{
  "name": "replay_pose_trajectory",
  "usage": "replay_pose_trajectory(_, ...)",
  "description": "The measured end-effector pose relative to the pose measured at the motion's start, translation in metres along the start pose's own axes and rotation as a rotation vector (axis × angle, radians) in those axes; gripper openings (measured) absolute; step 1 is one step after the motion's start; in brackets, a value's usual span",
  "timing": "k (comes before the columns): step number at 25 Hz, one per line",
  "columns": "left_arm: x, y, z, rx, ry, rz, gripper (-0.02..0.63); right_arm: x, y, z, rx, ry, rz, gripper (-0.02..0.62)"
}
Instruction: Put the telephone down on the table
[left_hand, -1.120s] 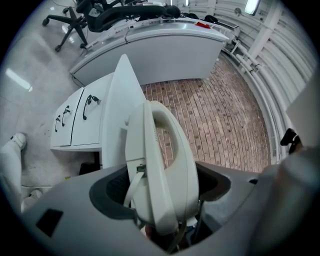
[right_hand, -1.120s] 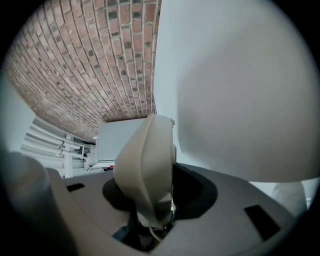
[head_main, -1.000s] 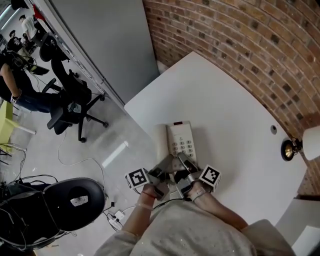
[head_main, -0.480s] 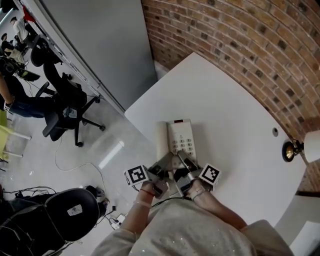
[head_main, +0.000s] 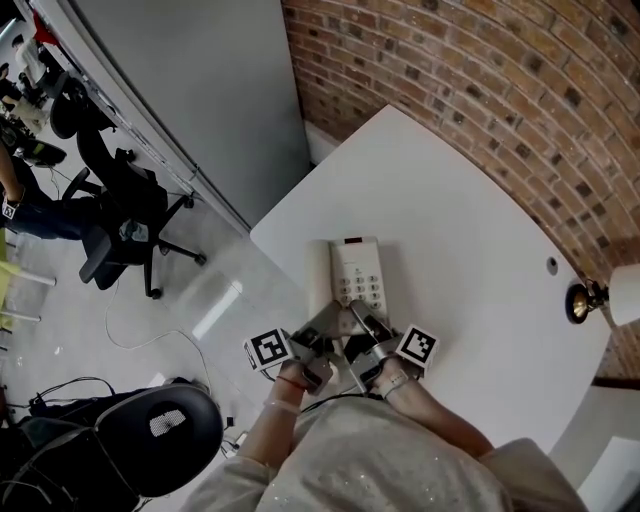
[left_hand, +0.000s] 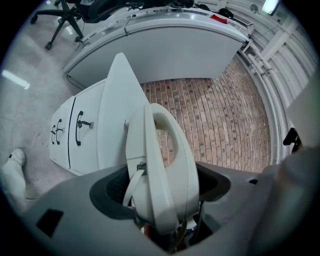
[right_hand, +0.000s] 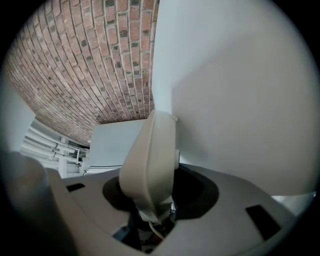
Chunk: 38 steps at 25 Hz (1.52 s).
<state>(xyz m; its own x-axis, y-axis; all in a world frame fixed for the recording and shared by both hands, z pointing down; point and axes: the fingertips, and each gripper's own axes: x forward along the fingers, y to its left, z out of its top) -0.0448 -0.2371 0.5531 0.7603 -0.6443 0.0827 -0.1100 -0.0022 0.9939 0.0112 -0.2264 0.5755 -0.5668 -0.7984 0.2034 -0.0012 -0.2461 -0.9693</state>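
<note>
**Grip.** The fingers (left_hand: 107, 187) of the left gripper (left_hand: 160, 197) are clamped on the handset side of the telephone (left_hand: 160, 165). Those of the right gripper (right_hand: 155, 192) stand wide and pinch the opposite side of the same body. Neither gripper is empty.

**Position.** In the head view both grippers hold the near end of the telephone (head_main: 357, 275). It lies lengthwise over the near edge of the white table (head_main: 450, 210), keypad up, with the handset along its left side. No view shows whether the base rests fully on the table or the near end is carried clear of it.

**Step in hand.** Judged to be the final lowering; release has not begun.

**Next move.**
1. Seat the base flat, clear of the table edge.
2. Confirm that the near end does not overhang.
3. Spread both pairs of fingers together, so the telephone does not tip.
4. Draw both grippers back toward the person.
</note>
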Motion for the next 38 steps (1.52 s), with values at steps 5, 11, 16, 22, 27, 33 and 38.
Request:
replay_pose_trajectory(5, 0.005, -0.002, 0.013, -0.007, 0.002, -0.016, 0.341, 0.01, 0.001, -0.002, -0.022, 0.028, 0.001, 0.163)
replay_pose_trajectory(11, 0.013, 0.002, 0.025, 0.007, 0.008, -0.005, 0.341, 0.005, 0.005, -0.013, -0.043, 0.073, 0.015, 0.143)
replay_pose_trajectory(16, 0.018, 0.001, 0.026, 0.003, 0.036, -0.015, 0.341, 0.004, 0.003, -0.012, -0.02, 0.042, 0.015, 0.123)
replay_pose_trajectory(22, 0.019, 0.002, 0.027, 0.048, 0.064, -0.007, 0.342, 0.007, 0.001, -0.012, 0.003, 0.027, 0.011, 0.118)
replay_pose_trajectory(27, 0.018, 0.006, 0.026, 0.175, 0.13, 0.056, 0.344, 0.011, 0.003, -0.007, -0.006, 0.005, 0.01, 0.117)
replay_pose_trajectory(33, 0.017, 0.008, 0.022, 0.3, 0.181, 0.098, 0.35, 0.014, 0.002, 0.0, -0.002, -0.004, 0.007, 0.117)
replay_pose_trajectory(38, 0.008, 0.015, 0.015, 0.504, 0.271, 0.164, 0.352, 0.018, 0.003, 0.0, -0.008, -0.002, 0.009, 0.115)
